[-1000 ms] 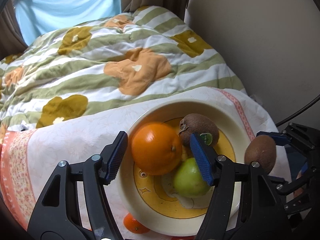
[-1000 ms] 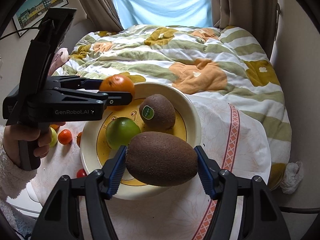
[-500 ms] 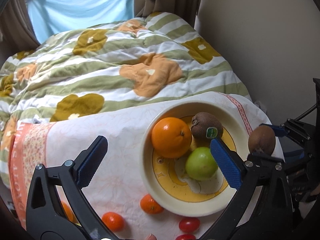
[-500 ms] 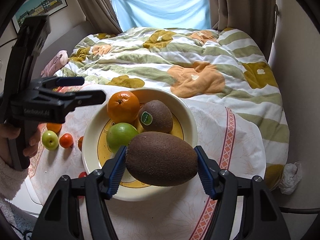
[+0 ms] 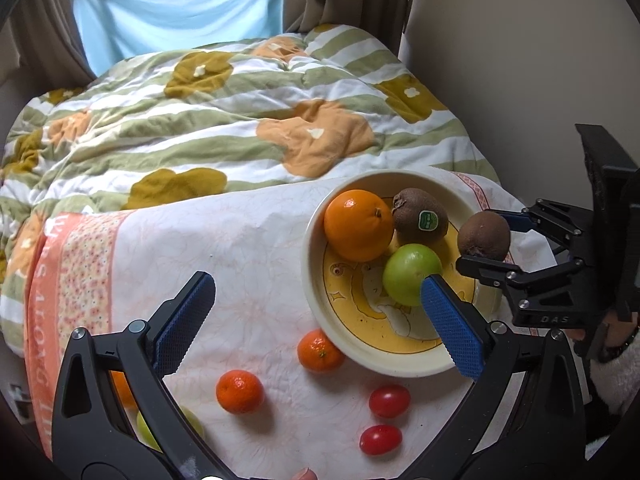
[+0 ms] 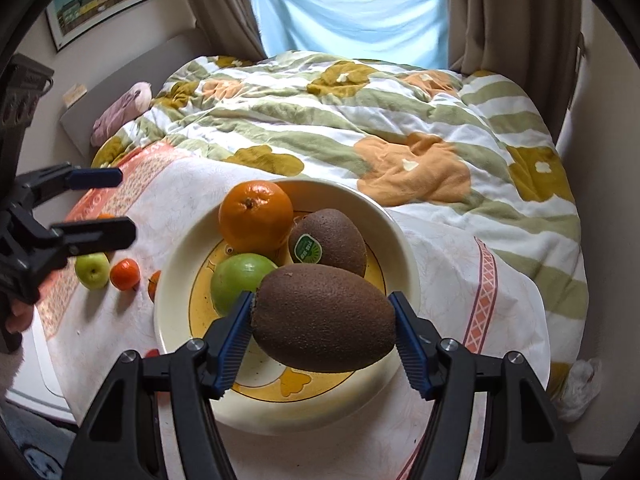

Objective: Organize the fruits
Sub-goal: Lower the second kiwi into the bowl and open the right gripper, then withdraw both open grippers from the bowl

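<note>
1. Bedroom setting: a white floral cloth (image 5: 248, 240) with a pink patterned border is spread over a bed, with a green-striped flowered quilt (image 5: 240, 120) behind it and a blue-covered window beyond.
2. At the cloth's right edge the cream bowl (image 6: 404, 240) holds an orange (image 6: 256, 216), a stickered kiwi (image 6: 328, 240) and a green apple (image 6: 240, 282).
3. Over the bowl's near rim the right gripper (image 6: 322, 336) is closed on a second kiwi (image 6: 324, 316), one pad at each end, the fruit clear of the bowl floor.
4. The left gripper (image 5: 316, 320) hangs wide open and empty above the cloth's near edge, over two mandarins (image 5: 240, 392), two cherry tomatoes (image 5: 389, 400) and a small green apple (image 6: 92, 270).
5. Risks, as I judge them:
   - The kiwi is pinched end to end on its rounded tips, so it could pivot or squirt out.
   - Let go from this height, it may knock the crowded fruit or bounce over the rim.
   - The bed is soft, so a push on the rim could tip the bowl, and the loose fruit could roll off the near edge.
6. Writing: the kiwi's green sticker is unreadable; the border lettering on the cloth is only partly legible; "DAS" shows on the right gripper's body.
</note>
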Action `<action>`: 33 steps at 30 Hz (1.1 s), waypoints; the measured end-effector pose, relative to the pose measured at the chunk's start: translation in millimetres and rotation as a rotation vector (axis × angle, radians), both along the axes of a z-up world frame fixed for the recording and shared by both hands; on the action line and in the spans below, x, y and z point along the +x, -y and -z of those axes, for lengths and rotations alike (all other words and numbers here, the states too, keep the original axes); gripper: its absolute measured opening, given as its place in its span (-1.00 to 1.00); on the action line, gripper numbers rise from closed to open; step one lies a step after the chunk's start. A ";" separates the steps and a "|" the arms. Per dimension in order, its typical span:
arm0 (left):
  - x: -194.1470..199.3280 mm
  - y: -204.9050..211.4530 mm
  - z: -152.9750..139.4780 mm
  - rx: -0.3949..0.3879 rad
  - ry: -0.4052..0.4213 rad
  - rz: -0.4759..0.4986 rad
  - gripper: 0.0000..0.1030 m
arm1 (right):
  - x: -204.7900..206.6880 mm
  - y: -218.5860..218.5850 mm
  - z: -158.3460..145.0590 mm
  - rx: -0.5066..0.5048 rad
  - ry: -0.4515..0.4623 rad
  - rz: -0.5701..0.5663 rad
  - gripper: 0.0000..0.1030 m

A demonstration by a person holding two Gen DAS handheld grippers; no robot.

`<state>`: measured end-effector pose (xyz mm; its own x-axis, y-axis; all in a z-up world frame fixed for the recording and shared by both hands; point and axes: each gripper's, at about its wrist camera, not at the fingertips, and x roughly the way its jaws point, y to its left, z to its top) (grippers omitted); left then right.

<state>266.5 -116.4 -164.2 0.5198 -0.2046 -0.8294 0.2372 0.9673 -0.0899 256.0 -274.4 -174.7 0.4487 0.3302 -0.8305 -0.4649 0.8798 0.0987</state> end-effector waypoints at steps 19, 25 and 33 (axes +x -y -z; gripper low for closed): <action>-15.7 -6.2 -3.5 0.028 -0.011 -0.039 1.00 | -16.6 -3.9 11.0 -0.066 0.067 -0.095 0.99; -25.1 -12.7 -18.0 0.015 -0.003 -0.049 1.00 | -24.6 -2.0 -4.5 -0.071 0.073 -0.077 0.99; -51.2 -32.7 -58.9 0.013 0.078 -0.044 1.00 | -54.4 -2.5 -55.6 -0.108 0.099 0.001 0.99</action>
<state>215.2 -83.7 -105.3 0.5910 -0.1693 -0.7887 0.2004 0.9779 -0.0598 201.6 -271.8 -119.2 0.5308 0.2406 -0.8126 -0.4667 0.8834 -0.0433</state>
